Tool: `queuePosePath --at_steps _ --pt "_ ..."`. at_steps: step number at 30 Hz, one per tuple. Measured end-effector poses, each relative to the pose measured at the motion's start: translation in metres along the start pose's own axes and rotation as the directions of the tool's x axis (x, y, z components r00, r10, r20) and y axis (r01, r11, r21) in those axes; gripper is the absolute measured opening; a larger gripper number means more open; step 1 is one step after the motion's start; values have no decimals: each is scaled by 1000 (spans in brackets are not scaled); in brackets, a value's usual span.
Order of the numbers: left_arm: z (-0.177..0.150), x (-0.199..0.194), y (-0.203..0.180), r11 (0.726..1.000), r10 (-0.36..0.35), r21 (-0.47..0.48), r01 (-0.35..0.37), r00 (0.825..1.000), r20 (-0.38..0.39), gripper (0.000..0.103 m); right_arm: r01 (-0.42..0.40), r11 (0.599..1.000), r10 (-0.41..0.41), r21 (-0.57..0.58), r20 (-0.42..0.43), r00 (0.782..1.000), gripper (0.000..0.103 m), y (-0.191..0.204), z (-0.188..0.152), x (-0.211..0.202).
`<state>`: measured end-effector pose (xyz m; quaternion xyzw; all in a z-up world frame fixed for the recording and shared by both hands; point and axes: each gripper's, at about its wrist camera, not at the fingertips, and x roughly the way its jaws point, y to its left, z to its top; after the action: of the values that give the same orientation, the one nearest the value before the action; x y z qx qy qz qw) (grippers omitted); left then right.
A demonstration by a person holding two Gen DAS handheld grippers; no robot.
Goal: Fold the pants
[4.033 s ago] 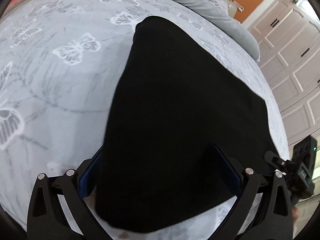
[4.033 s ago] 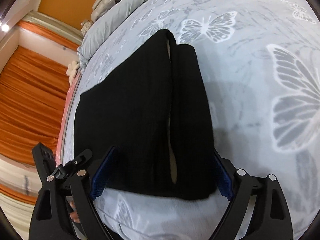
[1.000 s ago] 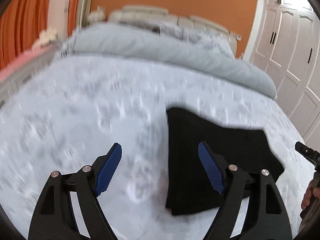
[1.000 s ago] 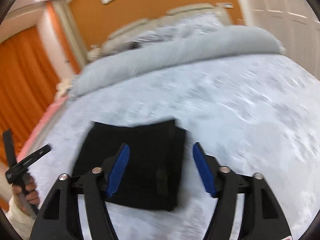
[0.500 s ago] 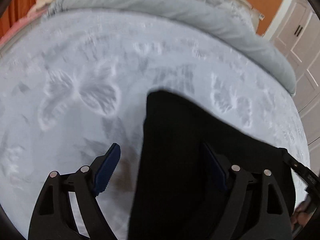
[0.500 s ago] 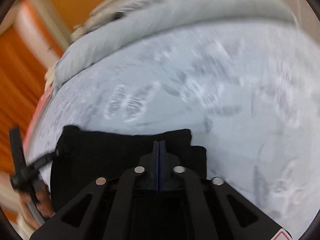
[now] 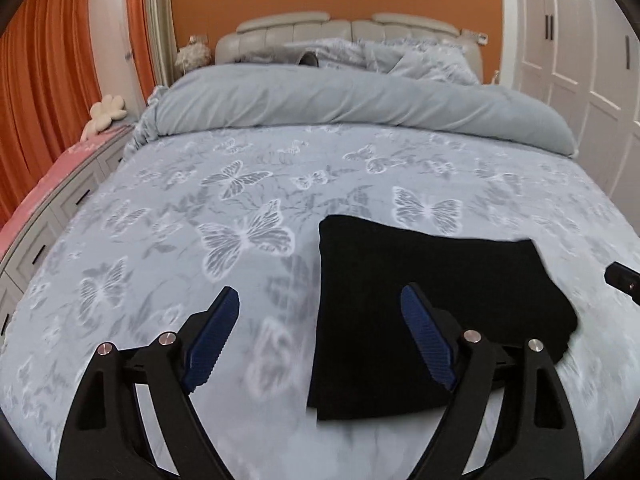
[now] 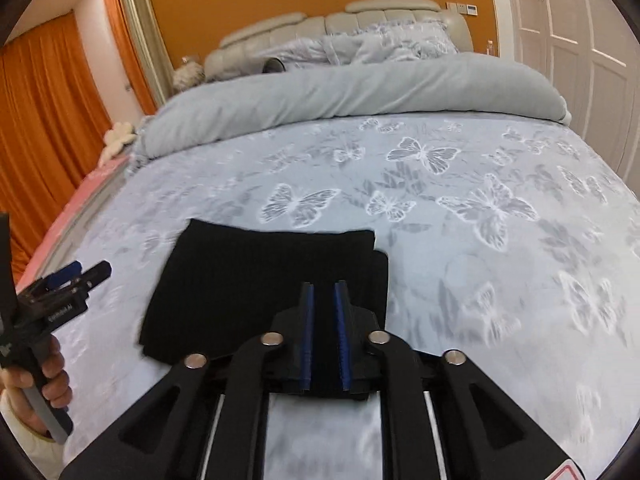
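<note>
Most of the folding looks done. The pants [image 7: 432, 308] lie as a compact black rectangle on the butterfly-print bedspread [image 7: 240, 208], near the foot edge of the bed and well apart from the rolled grey duvet [image 7: 340, 100] that runs across below the headboard. In the right wrist view the bundle [image 8: 256, 280] shows layered edges at its right side, one layer set slightly back from the other, so I judge it has been doubled over more than once. Its outline is fairly square, though the near right corner in the left view bulges a little.

Neither tool has cloth in it. The left gripper [image 7: 320, 336] hangs above the bedspread with its jaws wide and opening a touch further; its left pad is over bare sheet, its right pad over the left part of the pants, with nothing pinched. The right gripper [image 8: 323, 332] hovers over the near edge of the bundle with only a narrow gap between its blue pads; that gap is widening, and I see no fabric caught in it. A person's hand [image 8: 48, 380] shows at the left margin of the right view, gripping the other tool's handle.

What may be left, as I judge it, is small: perhaps tidying that offset edge or the bulging corner, or nothing at all.
</note>
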<state>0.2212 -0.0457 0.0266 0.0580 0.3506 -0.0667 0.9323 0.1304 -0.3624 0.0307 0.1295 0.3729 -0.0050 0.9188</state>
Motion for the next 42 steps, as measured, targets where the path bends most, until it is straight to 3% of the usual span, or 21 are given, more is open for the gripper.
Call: queuePosePath --at_steps 3,6,9,13,17,24,31,39,42 --pt "-21 -40 2 1000 -9 8 9 1000 17 90 28 1000 -27 -8 50 998 34 3 -23 -33" --pt "-52 -79 1 1000 -12 25 11 999 40 96 42 999 -41 -14 58 997 34 7 -53 -59" --pt "-87 -98 -1 999 -24 23 23 1000 16 98 52 999 -52 -4 42 998 34 8 -85 -67" --pt "-126 -82 0 994 -100 -64 94 989 -110 98 53 998 -54 30 20 998 34 0 -116 -70" --pt "-146 -58 3 990 -110 -107 93 980 -164 98 83 996 -83 31 -27 996 34 -9 -131 -58" --pt "-152 -45 4 995 -58 -86 44 985 -165 98 84 995 -83 47 -30 996 34 -15 -132 -49" --pt "-147 -54 -1 999 -11 -34 8 995 -96 98 87 996 -88 -14 -53 995 34 2 -135 -37" --pt "-134 -53 -2 1000 1 -30 -3 998 -67 98 90 995 -92 -44 -53 994 42 12 -135 -31" --pt "-123 -46 -3 1000 -20 -25 19 997 -71 98 62 998 -64 -20 -59 996 44 8 -120 -22"
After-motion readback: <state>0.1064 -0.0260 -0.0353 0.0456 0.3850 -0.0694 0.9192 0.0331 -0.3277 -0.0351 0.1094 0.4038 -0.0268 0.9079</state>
